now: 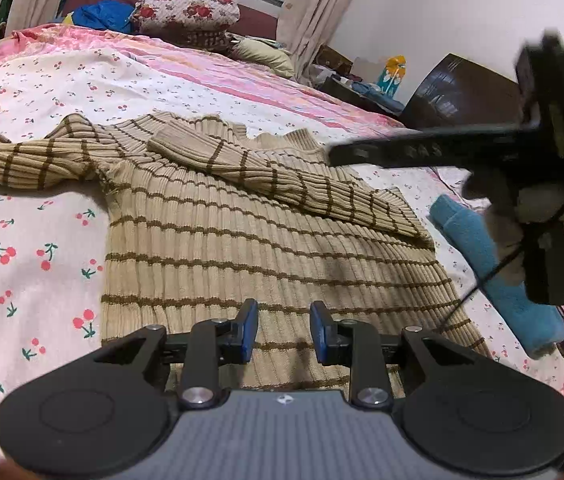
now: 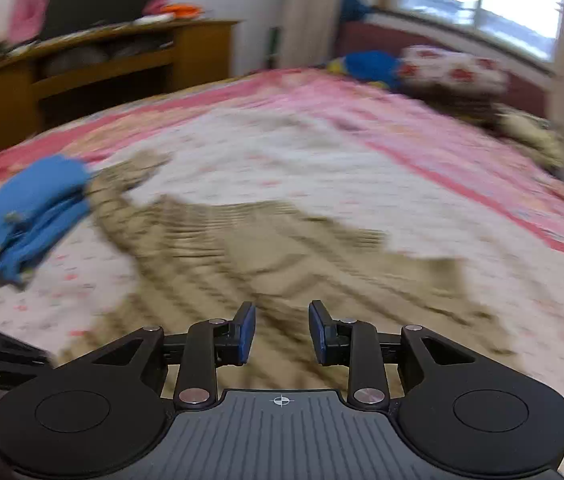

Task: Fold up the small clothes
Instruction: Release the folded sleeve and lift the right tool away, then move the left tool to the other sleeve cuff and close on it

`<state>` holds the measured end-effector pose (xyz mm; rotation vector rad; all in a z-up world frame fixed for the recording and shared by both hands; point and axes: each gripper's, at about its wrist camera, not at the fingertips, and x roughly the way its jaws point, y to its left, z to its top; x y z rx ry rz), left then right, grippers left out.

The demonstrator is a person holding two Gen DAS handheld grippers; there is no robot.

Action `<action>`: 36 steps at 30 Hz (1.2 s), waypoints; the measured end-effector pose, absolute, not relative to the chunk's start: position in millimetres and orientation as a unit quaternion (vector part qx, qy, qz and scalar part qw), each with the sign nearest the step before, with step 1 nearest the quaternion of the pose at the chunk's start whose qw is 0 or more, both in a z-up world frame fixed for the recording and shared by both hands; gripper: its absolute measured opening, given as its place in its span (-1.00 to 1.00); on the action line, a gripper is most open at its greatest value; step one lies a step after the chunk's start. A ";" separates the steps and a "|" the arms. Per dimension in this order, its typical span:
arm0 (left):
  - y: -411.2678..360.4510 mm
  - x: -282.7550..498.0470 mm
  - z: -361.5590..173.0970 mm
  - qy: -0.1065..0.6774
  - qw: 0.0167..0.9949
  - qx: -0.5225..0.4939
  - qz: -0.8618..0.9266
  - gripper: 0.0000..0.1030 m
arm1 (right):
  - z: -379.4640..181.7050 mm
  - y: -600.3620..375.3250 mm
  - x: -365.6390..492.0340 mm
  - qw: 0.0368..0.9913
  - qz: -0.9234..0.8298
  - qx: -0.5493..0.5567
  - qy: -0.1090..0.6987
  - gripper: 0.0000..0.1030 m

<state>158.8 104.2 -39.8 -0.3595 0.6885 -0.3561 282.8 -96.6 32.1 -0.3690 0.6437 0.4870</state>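
On the bed, the striped sweater lies flat near the near edge, one sleeve stretched toward the left edge, the other sleeve already crossed over the chest. The left gripper hovers over the hem, jaws partly open, gripping nothing. The right gripper, jaws likewise part open and empty, hangs above the body. To fold neatly, I'd pinch the left sleeve by its cuff and lay it straight across, keeping the hem smooth.
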 end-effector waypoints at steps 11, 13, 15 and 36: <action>106.6 161.7 -43.4 0.334 0.913 -0.179 -0.153 -0.35 | 1.2 -144.1 272.4 0.874 0.222 -0.203 0.382 -0.43; 106.8 161.8 -44.3 0.336 0.912 -0.179 -0.151 -0.35 | 11.4 -131.8 268.4 0.877 0.246 -0.213 0.352 -0.42; 107.3 162.1 -44.1 0.336 0.912 -0.180 -0.151 -0.35 | 16.3 -118.5 276.2 0.879 0.259 -0.216 0.337 -0.42; 162.9 159.6 -21.7 0.289 0.936 -0.198 -0.034 -0.34 | 2.0 -75.2 277.9 0.867 0.325 -0.161 0.342 -0.42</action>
